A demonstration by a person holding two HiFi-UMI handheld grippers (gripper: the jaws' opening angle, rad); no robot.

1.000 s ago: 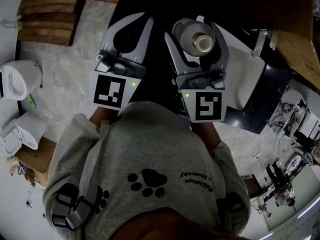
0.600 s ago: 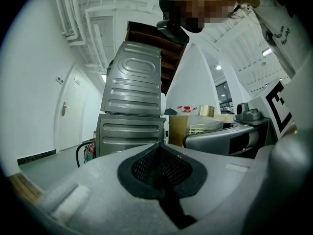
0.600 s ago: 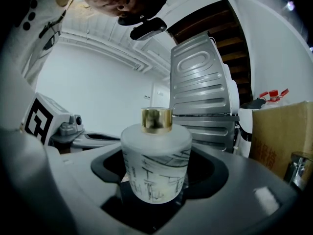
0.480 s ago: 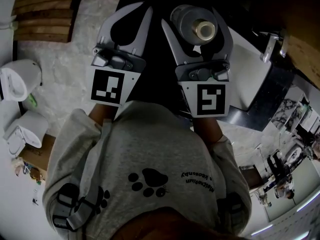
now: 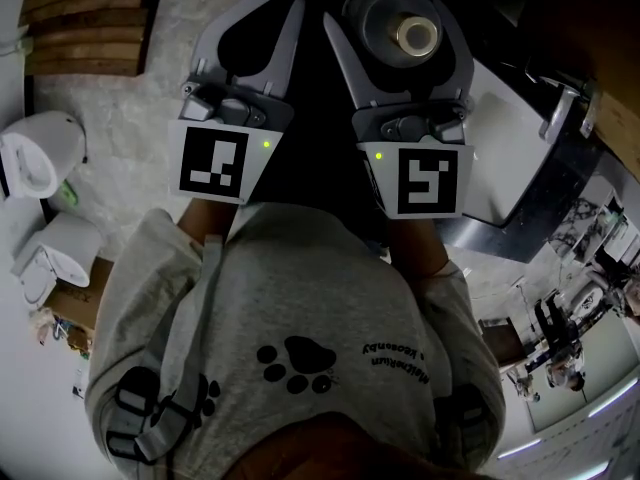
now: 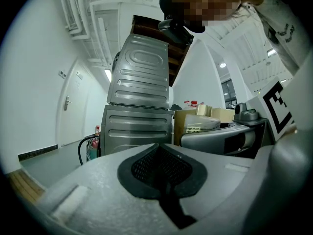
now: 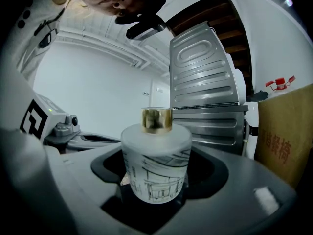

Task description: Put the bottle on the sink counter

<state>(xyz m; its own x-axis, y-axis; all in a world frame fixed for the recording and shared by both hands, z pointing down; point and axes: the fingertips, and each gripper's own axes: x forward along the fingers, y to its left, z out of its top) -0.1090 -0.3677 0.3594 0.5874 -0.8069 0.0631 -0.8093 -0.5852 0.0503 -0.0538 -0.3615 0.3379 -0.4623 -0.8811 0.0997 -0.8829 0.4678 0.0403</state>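
Observation:
The bottle (image 5: 400, 30) is a frosted glass one with a gold cap and a line drawing on its side (image 7: 155, 165). My right gripper (image 5: 396, 3) is shut on it, its jaws cupped round the body, and holds it upright in the air in front of the person. The left gripper (image 5: 281, 0) hangs beside it on the left, shut with nothing in it; its fingertips meet in the left gripper view (image 6: 164, 180). The white sink (image 5: 500, 158) with its faucet (image 5: 562, 113) sits in a dark counter (image 5: 560, 203) to the right of the bottle.
White fixtures (image 5: 40, 158) stand on the speckled floor at the left, with a cardboard box (image 5: 75, 308) below them and wooden slats (image 5: 90, 28) at the top left. A ribbed metal cabinet (image 6: 139, 102) and a carton (image 7: 286, 141) stand ahead.
Both grippers have shifted a little up in the head view, the bottle still in the right one. The sink has slid toward the right and lower in the picture.

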